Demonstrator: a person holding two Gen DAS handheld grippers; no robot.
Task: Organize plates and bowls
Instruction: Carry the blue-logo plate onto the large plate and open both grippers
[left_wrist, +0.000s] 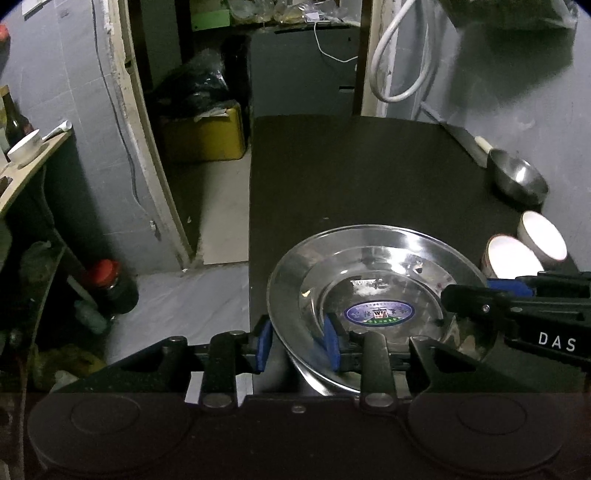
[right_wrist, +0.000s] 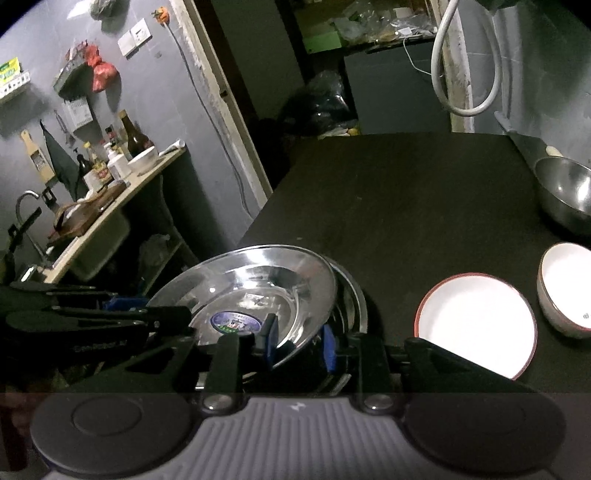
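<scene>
A shiny steel plate (left_wrist: 373, 273) with a blue oval sticker sits at the near left of the dark table (left_wrist: 351, 170). My left gripper (left_wrist: 297, 343) is open, its blue pads either side of the plate's near left rim. My right gripper (right_wrist: 300, 345) is open too, straddling the plate's (right_wrist: 258, 280) near right rim; the plate is tilted above a second steel plate (right_wrist: 351, 295). The right gripper also reaches in at the right of the left wrist view (left_wrist: 517, 306). Two white ceramic bowls (right_wrist: 476, 321) (right_wrist: 569, 284) and a steel bowl (right_wrist: 565, 192) stand to the right.
The table's left edge drops to the floor, where a yellow box (left_wrist: 207, 136) and a red-capped bottle (left_wrist: 110, 284) stand. A counter with bottles, a white bowl (right_wrist: 142, 158) and a sink tap (right_wrist: 26, 199) lies to the left. A white hose (right_wrist: 469, 62) hangs on the back wall.
</scene>
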